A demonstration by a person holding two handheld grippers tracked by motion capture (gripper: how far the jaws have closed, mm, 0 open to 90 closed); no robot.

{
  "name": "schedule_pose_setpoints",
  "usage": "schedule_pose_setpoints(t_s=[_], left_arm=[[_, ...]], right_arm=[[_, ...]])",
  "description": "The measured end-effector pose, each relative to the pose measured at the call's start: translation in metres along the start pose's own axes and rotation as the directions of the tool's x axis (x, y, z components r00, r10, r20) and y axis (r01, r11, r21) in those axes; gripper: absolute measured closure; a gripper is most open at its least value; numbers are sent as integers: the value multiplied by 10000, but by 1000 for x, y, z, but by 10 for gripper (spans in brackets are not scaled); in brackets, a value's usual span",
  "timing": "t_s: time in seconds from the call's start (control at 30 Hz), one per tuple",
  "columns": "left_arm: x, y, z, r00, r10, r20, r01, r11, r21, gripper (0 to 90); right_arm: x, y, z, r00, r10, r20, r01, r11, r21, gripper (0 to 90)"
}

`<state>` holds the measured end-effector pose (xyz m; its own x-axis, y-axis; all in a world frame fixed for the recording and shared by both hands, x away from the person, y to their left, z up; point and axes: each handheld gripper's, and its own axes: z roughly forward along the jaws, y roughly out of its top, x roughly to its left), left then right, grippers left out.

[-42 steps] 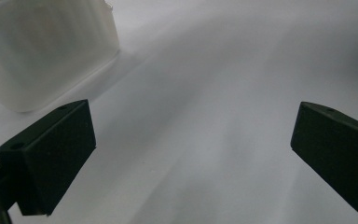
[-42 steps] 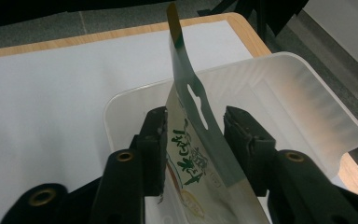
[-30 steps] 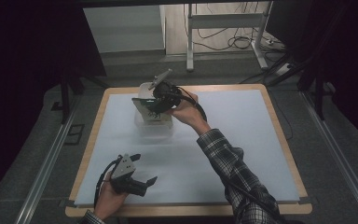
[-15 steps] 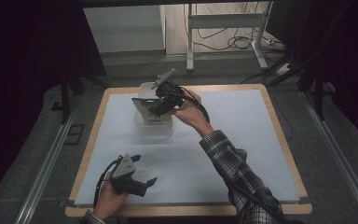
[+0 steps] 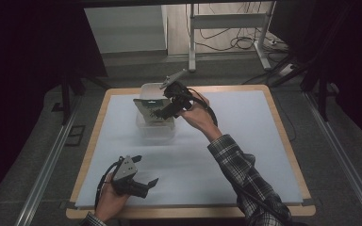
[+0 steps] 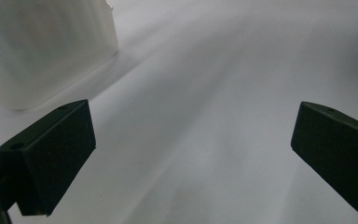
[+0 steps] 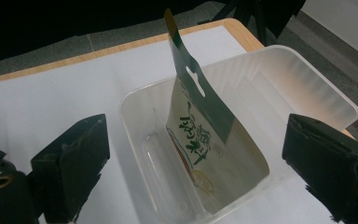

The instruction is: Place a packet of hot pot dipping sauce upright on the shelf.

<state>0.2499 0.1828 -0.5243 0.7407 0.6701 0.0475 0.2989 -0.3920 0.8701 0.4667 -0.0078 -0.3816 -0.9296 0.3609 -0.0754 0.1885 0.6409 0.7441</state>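
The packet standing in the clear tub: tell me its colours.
White packet with a dark green top band, green lettering and a yellow-orange edge; clearest in the right gripper view.

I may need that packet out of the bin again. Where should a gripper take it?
Grip the packet by its top header strip, near the hang hole, coming from above. It stands on edge in the bin, and that strip rises clear above the rim, while the walls hem in its lower body.
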Motion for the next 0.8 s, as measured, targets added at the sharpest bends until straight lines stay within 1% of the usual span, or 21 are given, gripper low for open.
schedule_pose_setpoints(t_s=[0.23,0.4,0.5,0.7,0.73,0.8], left_arm=[[0,0,-1,10000,2,1,-2,10000,-94,0],[0,0,0,10000,17,-11,-17,10000,-75,0],[-1,0,0,10000,47,-8,-47,10000,-40,0],[-1,0,0,10000,61,-32,-61,10000,-25,0],[-1,0,0,10000,62,-30,-62,10000,-21,0],[-1,0,1,10000,81,-30,-81,10000,-16,0]], right_arm=[[-1,-7,-7,9999,147,-57,-148,9997,-219,47],[2,-12,-10,9999,73,-90,-74,9998,-192,31],[5,-15,-11,9999,152,-71,-153,9998,-107,18],[7,-21,-15,9999,142,-82,-143,9997,-178,7],[7,-23,-16,9999,81,-69,-83,9998,-207,5],[8,-25,-18,9999,139,-66,-141,9996,-228,3]])
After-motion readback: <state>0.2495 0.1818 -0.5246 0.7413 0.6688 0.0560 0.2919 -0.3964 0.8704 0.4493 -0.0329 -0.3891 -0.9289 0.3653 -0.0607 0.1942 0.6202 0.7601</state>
